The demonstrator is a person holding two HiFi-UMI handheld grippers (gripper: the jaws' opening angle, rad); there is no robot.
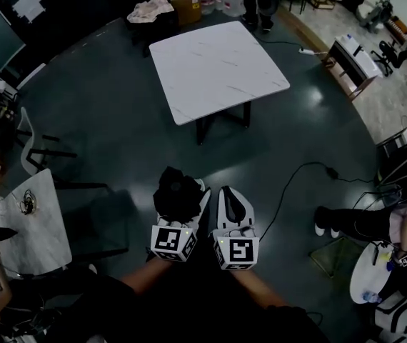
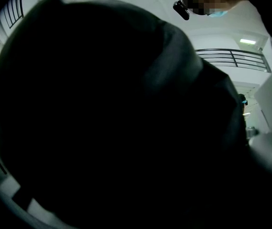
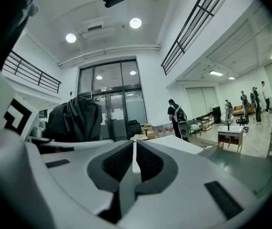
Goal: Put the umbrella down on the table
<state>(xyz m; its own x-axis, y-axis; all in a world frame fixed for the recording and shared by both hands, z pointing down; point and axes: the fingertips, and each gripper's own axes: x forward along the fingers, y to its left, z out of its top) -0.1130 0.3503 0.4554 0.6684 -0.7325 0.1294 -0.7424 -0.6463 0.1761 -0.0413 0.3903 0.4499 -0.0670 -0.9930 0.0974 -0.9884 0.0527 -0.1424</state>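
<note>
A black folded umbrella (image 1: 173,189) is bunched between the jaws of my left gripper (image 1: 186,189), which is shut on it and holds it above the dark floor. Its fabric (image 2: 117,118) fills nearly the whole left gripper view and hides the jaws there. My right gripper (image 1: 230,193) is just to the right of it, jaws pressed together (image 3: 133,149) with nothing between them. The right gripper view shows the umbrella (image 3: 74,118) at its left. The white square table (image 1: 218,66) stands some way ahead of both grippers, its top bare.
A small white table (image 1: 36,224) and a chair (image 1: 43,156) stand at the left. A black cable (image 1: 296,177) runs over the floor on the right, near a seated person's legs (image 1: 360,224). A cardboard box (image 1: 186,6) and a white cabinet (image 1: 353,59) stand beyond the table.
</note>
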